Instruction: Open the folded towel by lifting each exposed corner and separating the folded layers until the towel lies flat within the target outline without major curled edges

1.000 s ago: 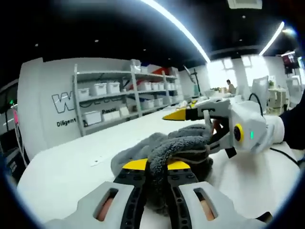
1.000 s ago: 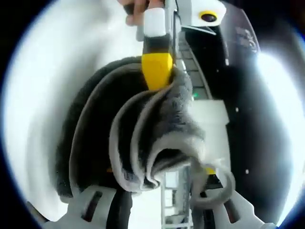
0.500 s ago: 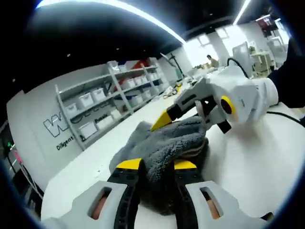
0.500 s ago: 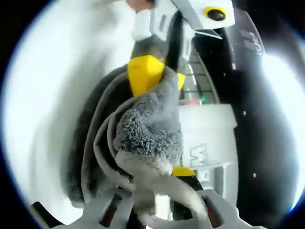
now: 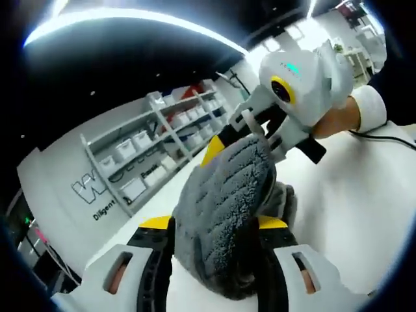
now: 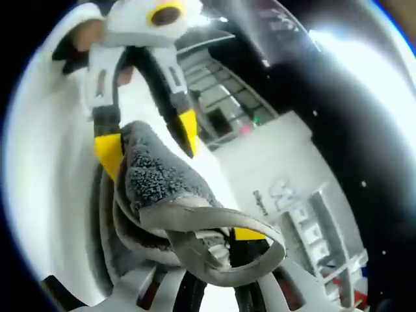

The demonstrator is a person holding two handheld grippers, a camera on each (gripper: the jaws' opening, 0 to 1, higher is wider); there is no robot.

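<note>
A grey fluffy towel (image 5: 224, 208) is bunched up and raised off the white table (image 5: 364, 195). In the left gripper view, my left gripper (image 5: 214, 224) is shut on its lower folds, yellow tips on either side. My right gripper (image 5: 242, 140) comes in from the upper right and is shut on the towel's upper edge. In the right gripper view, the towel (image 6: 159, 182) hangs between both tools. A hemmed edge loops over my right gripper (image 6: 208, 253) and hides one jaw. Across from it, the left gripper (image 6: 148, 140) pinches the far fold above the table (image 6: 52, 195).
Metal shelves with white bins (image 5: 143, 153) stand along a white wall with lettering (image 5: 91, 192) behind the table. A hand in a white cuff (image 5: 361, 107) holds the right gripper, and a dark cable (image 5: 390, 130) trails across the table near it.
The towel has been lifted from a low heap into a tall bunch. The right gripper rose with the upper edge, and both views have tilted.
</note>
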